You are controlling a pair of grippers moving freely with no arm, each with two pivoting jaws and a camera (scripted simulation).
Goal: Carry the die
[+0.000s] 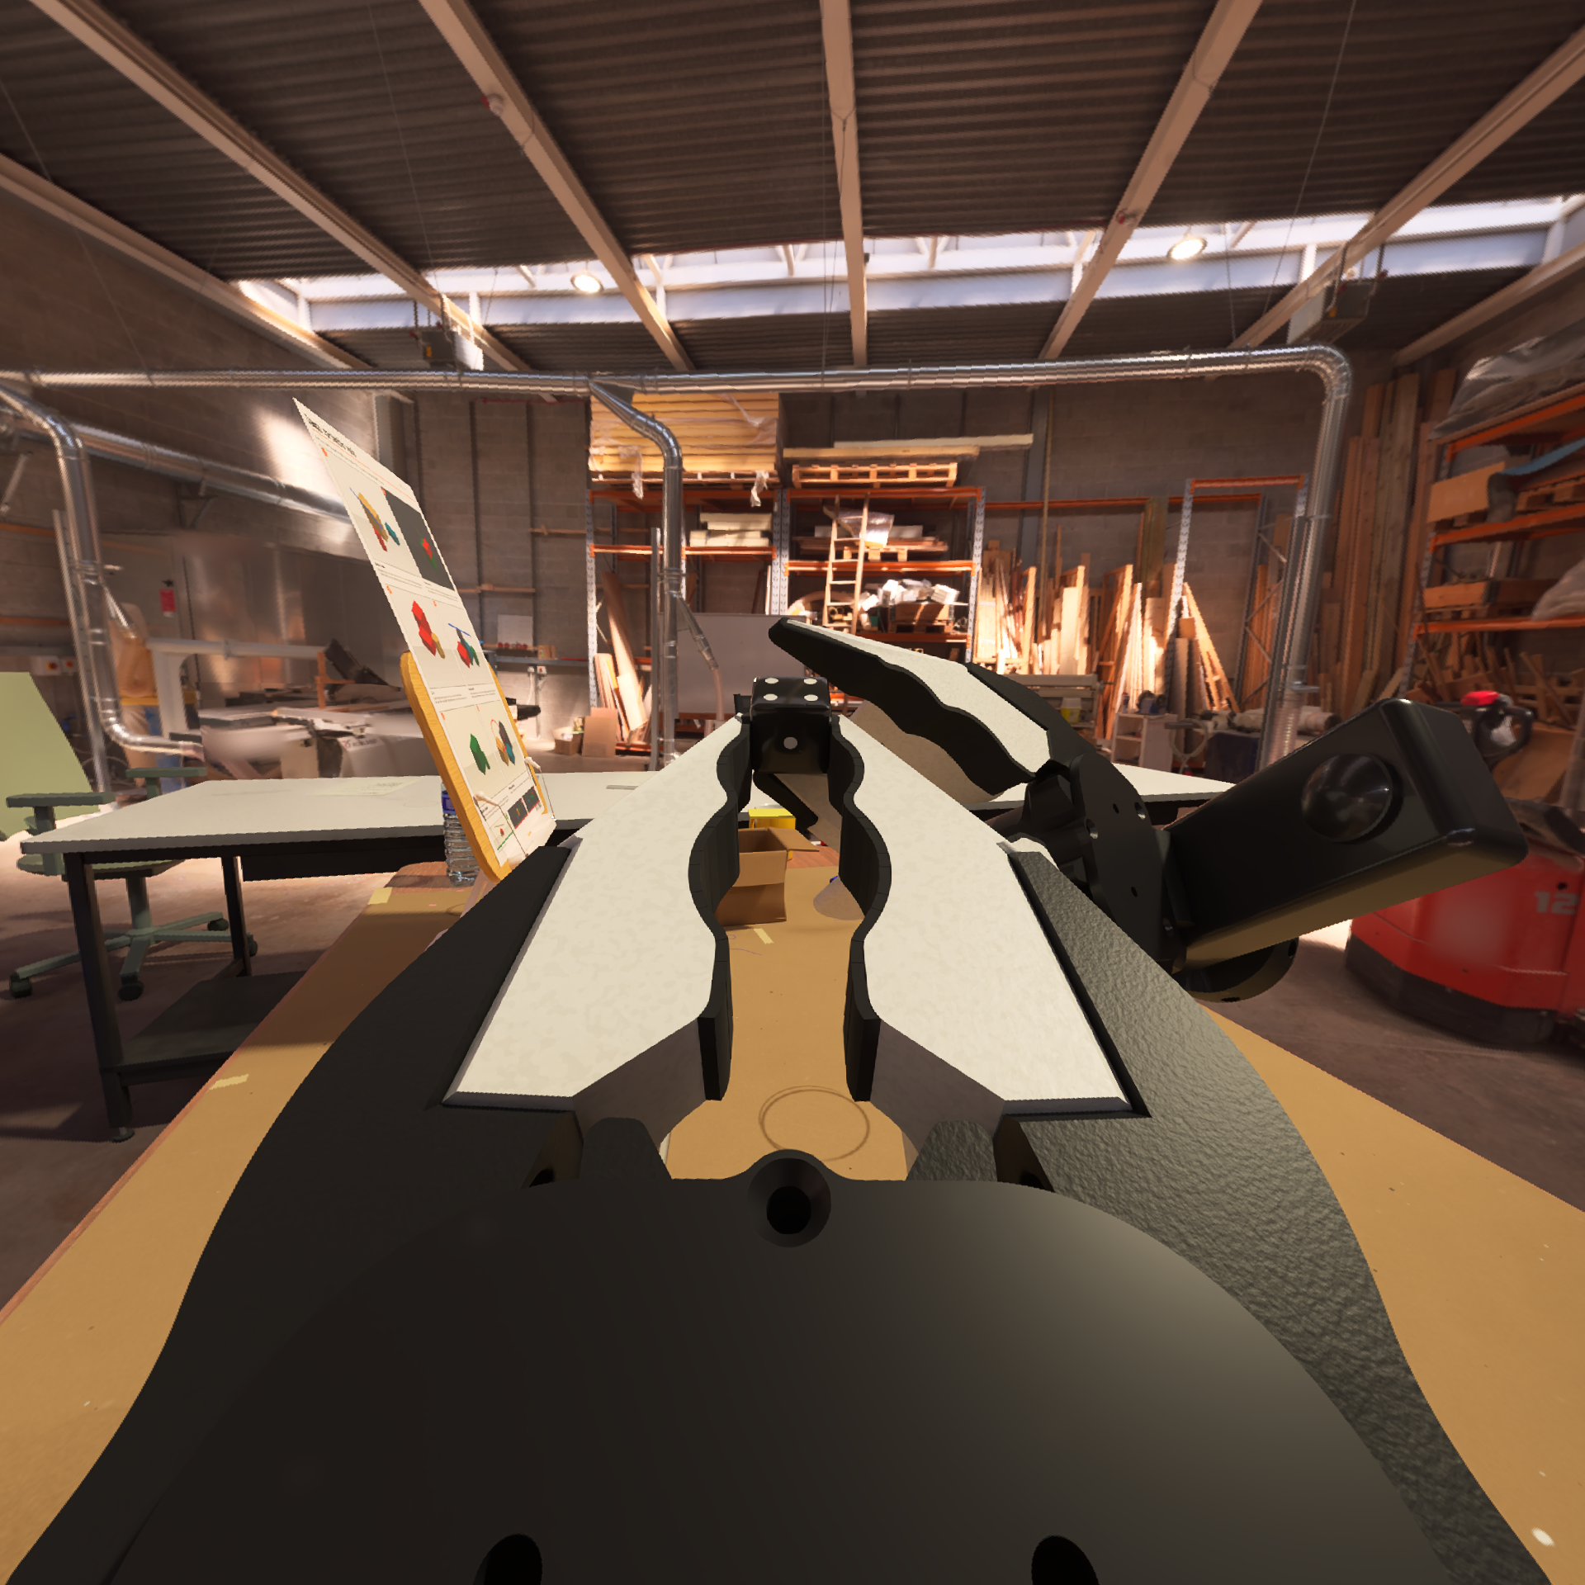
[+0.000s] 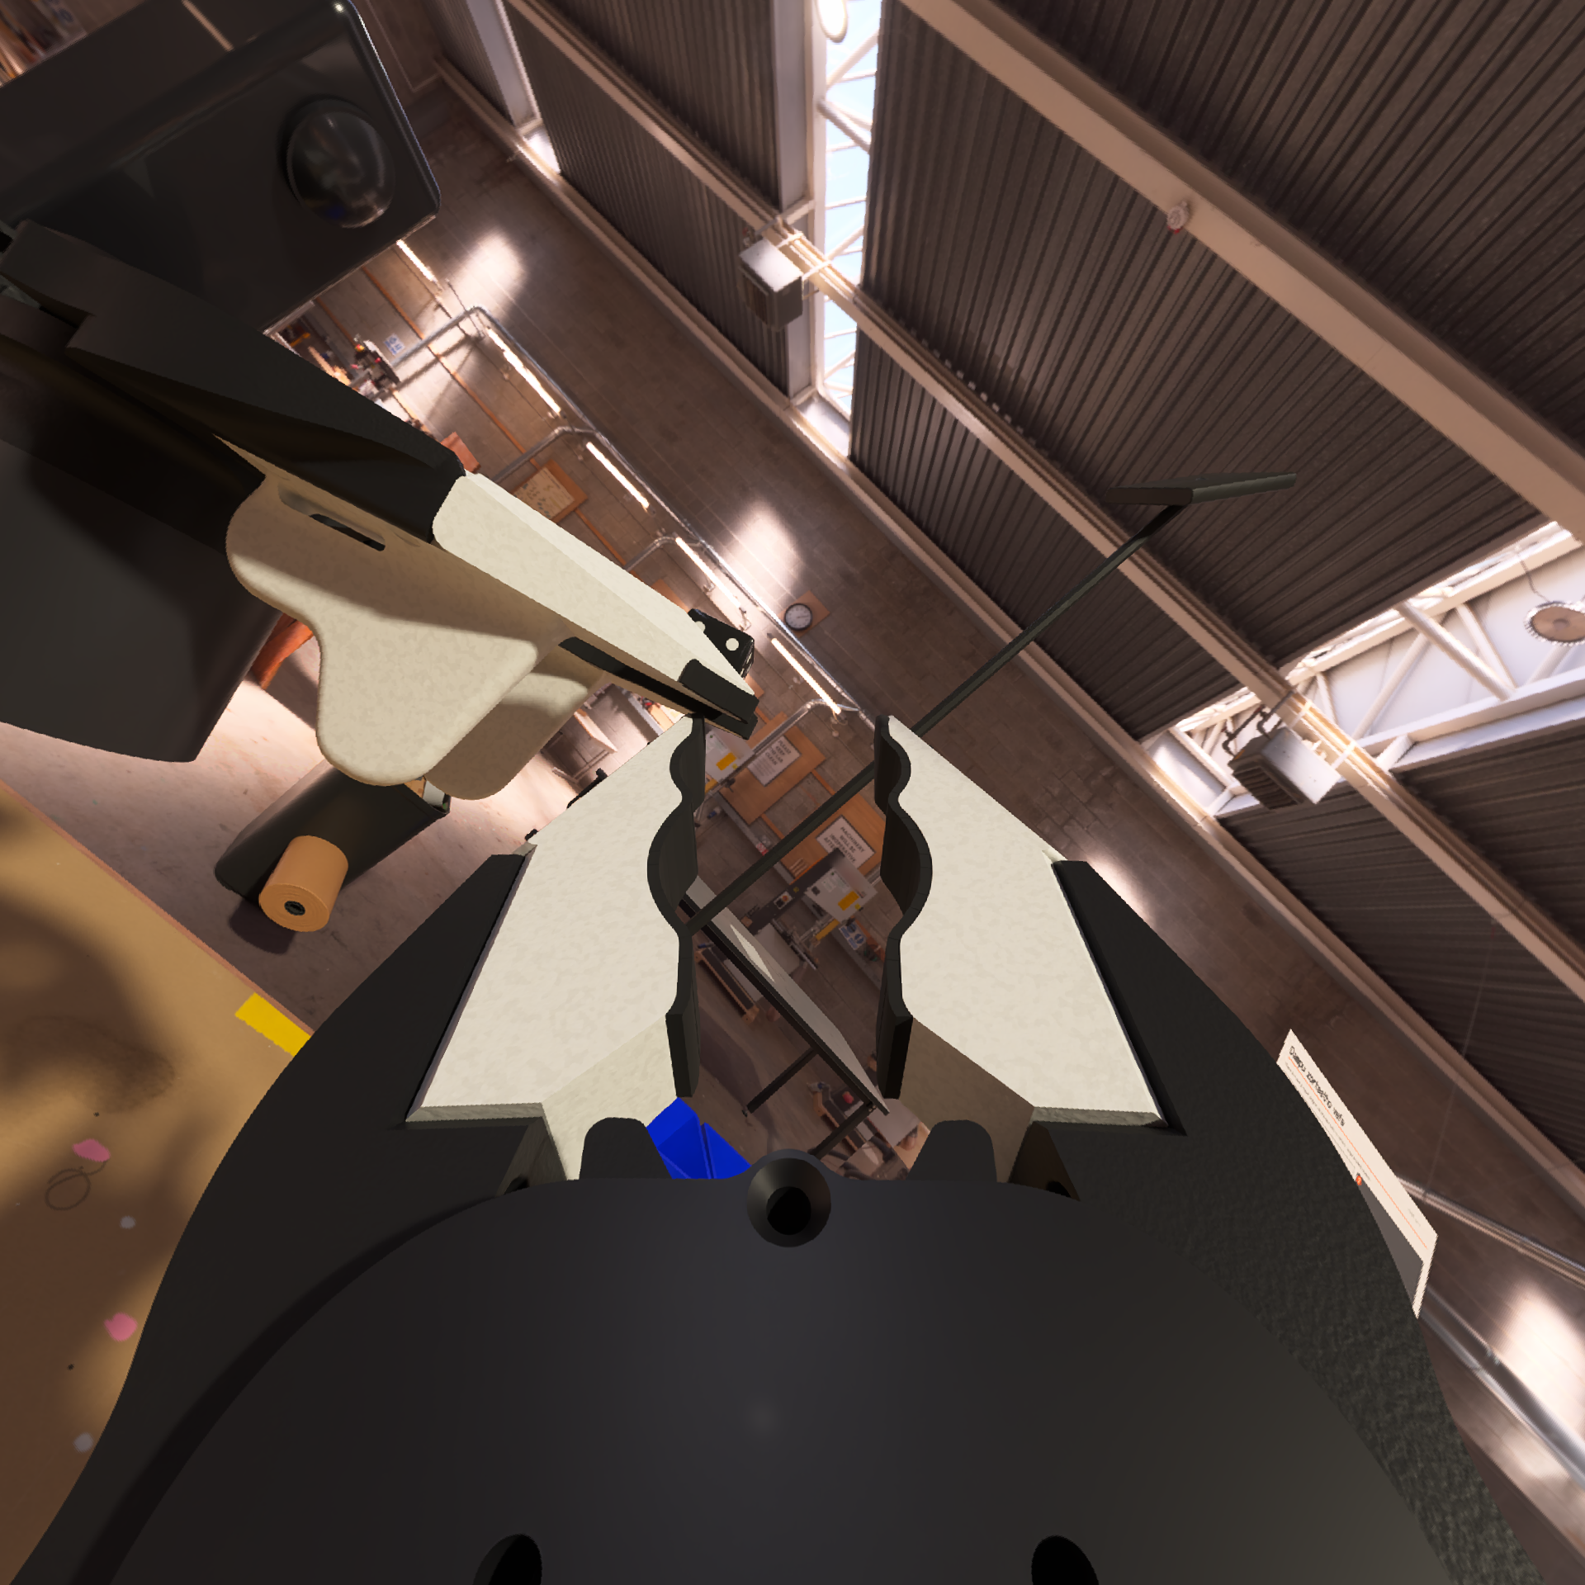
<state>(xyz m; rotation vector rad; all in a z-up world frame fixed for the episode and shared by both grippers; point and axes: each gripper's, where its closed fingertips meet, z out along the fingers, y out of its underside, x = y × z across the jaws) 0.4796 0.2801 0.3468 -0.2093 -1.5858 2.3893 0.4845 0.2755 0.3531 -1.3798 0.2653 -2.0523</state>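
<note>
Carry step under way: black die pinched at left gripper fingertips, clear of counter. Right gripper, spread and empty, at 2 o'clock; transfer judged next.

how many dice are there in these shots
1. A black die with white pips is pinched at the fingertips of the left gripper, lifted above the brown tabletop. In the right wrist view only its corner shows. Others may be hidden.

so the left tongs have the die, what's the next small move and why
Probably ease the left tongs away from the right tongs, keeping them shut. The black die sits pinched at the fingertips, clear of the brown table, while the right tongs are open and crowd close.
</note>
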